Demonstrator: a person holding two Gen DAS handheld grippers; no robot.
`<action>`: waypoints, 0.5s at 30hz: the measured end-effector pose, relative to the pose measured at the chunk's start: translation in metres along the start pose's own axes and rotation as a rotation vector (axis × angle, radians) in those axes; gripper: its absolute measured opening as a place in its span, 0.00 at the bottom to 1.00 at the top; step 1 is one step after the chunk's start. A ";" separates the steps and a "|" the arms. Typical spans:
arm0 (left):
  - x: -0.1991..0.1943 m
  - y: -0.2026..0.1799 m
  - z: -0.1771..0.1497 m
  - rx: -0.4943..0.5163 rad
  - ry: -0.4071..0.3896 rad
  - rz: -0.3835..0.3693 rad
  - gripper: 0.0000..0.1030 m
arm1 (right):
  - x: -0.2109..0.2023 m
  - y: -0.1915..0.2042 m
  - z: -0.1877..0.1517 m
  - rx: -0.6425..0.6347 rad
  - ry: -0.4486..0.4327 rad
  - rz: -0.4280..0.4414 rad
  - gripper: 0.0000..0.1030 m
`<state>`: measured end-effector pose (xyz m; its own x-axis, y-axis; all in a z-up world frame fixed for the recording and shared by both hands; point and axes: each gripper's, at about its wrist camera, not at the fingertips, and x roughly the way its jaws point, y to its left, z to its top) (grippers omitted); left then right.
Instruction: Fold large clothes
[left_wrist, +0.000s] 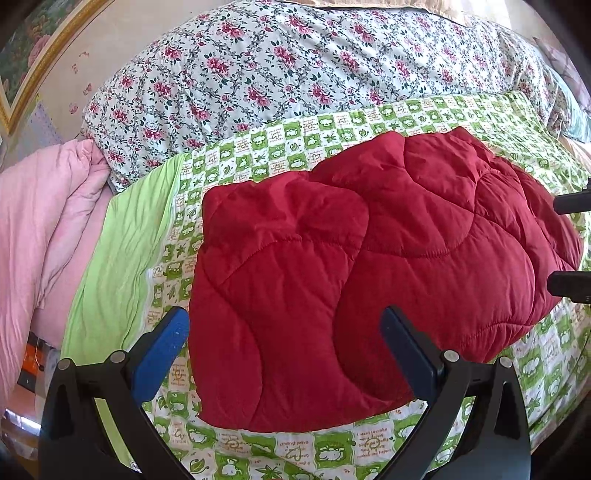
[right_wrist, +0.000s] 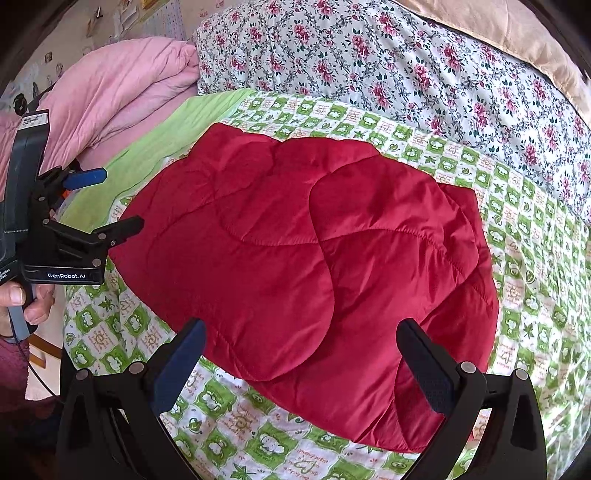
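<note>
A red quilted jacket (left_wrist: 369, 258) (right_wrist: 303, 251) lies folded into a compact bundle on a green-and-white checked sheet (left_wrist: 332, 125) (right_wrist: 524, 229). My left gripper (left_wrist: 286, 314) is open at the bundle's near left edge, with red fabric showing between its blue-padded fingers (left_wrist: 162, 350). In the right wrist view, a hand (right_wrist: 33, 301) holds the left gripper (right_wrist: 122, 199) beside the jacket's left end. My right gripper (right_wrist: 302, 325) is open over the bundle's near right part; the tips of its fingers (left_wrist: 569, 203) show at the right edge of the left wrist view.
A floral quilt (left_wrist: 258, 74) (right_wrist: 406, 74) is piled behind the sheet. A pink duvet (left_wrist: 44, 221) (right_wrist: 122, 85) lies at the left, next to a plain green cloth strip (left_wrist: 118, 258). A framed picture (left_wrist: 33, 74) hangs on the wall.
</note>
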<state>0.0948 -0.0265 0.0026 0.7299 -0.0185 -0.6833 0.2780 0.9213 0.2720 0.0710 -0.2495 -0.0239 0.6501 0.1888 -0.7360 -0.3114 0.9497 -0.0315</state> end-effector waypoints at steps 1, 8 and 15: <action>0.000 0.000 0.001 -0.001 -0.001 0.001 1.00 | 0.000 0.000 0.002 -0.001 -0.001 0.002 1.00; 0.001 0.001 0.004 -0.007 -0.003 0.004 1.00 | 0.002 -0.001 0.009 -0.009 -0.002 0.005 1.00; 0.005 0.005 0.008 -0.030 0.007 0.000 1.00 | 0.001 -0.006 0.014 -0.009 -0.002 0.000 1.00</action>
<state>0.1048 -0.0246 0.0062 0.7254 -0.0159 -0.6881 0.2592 0.9324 0.2517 0.0834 -0.2511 -0.0151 0.6518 0.1892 -0.7345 -0.3172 0.9476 -0.0375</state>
